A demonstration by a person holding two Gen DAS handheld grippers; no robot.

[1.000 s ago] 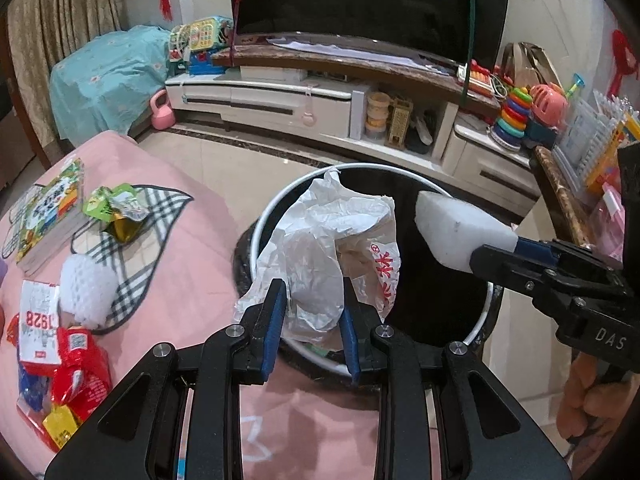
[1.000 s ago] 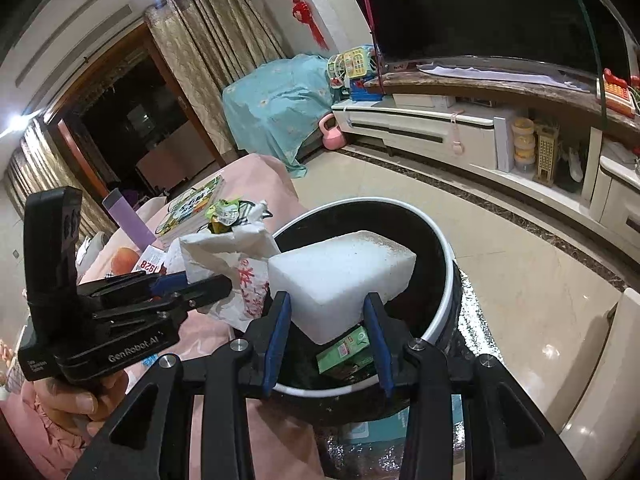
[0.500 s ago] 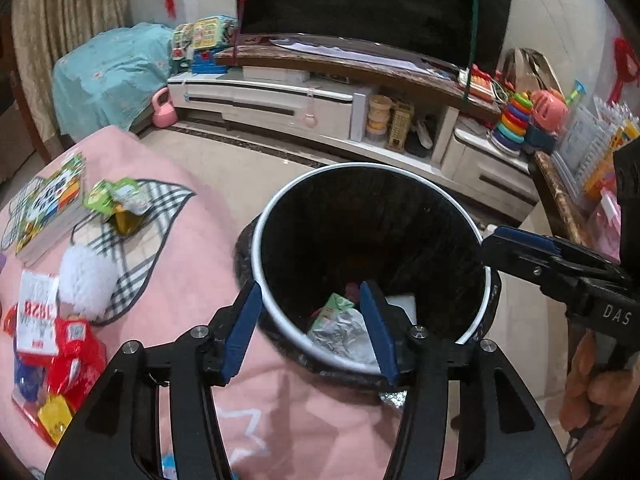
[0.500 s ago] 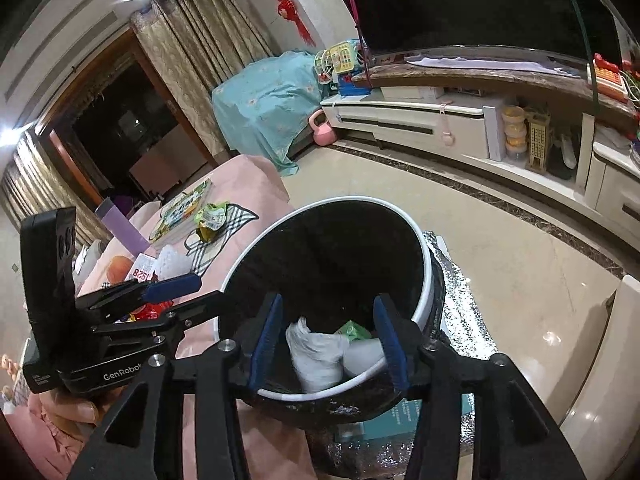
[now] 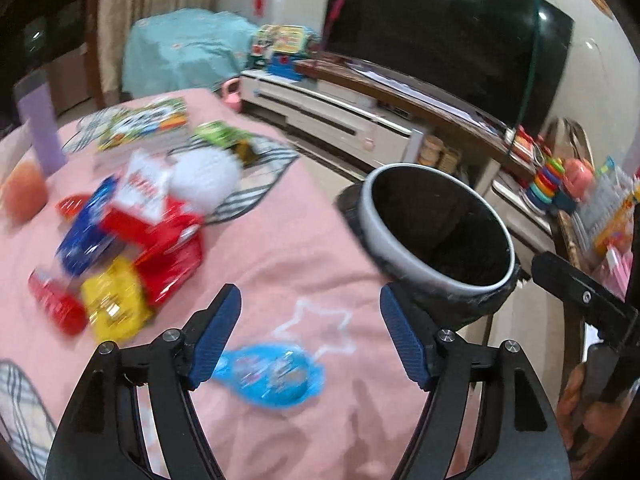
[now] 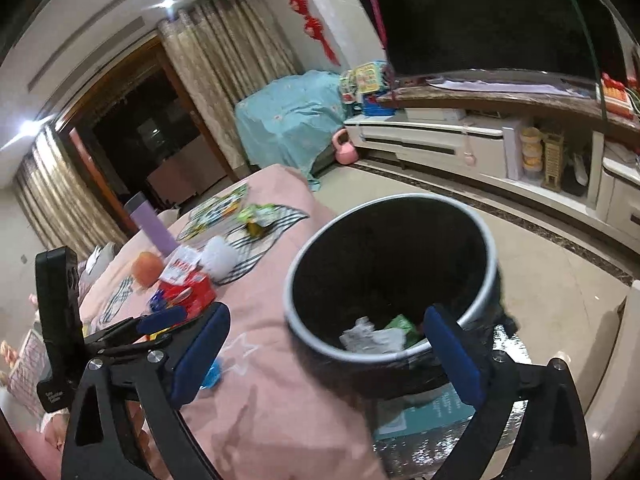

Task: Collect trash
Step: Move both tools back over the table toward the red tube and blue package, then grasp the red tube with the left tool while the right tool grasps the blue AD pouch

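The black bin with a white rim (image 6: 298,326) stands beside the pink-covered table (image 5: 304,240). A crumpled white bag (image 6: 372,336) and a green carton (image 6: 400,326) lie at its bottom. My right gripper (image 6: 326,314) hangs over the bin's near rim, its jaws opening wide with nothing between them. My left gripper (image 5: 310,300) is over the tablecloth to the left of the bin (image 5: 374,224), jaws opening and empty. A blue wrapper (image 5: 268,376) lies just below its fingers. Red packets (image 5: 168,248), a yellow packet (image 5: 112,308) and a white foam net (image 5: 204,180) lie further left.
A purple bottle (image 5: 40,136), an orange fruit (image 5: 22,192) and a picture book (image 5: 148,120) sit at the table's far side. Behind the bin are a TV stand (image 6: 440,136) and a television (image 6: 480,16). Toys (image 5: 548,176) crowd the right.
The white bag and the foam block left both grippers and dropped into the bin. Both jaws opened wide. The left gripper swung left, from over the bin to over the table.
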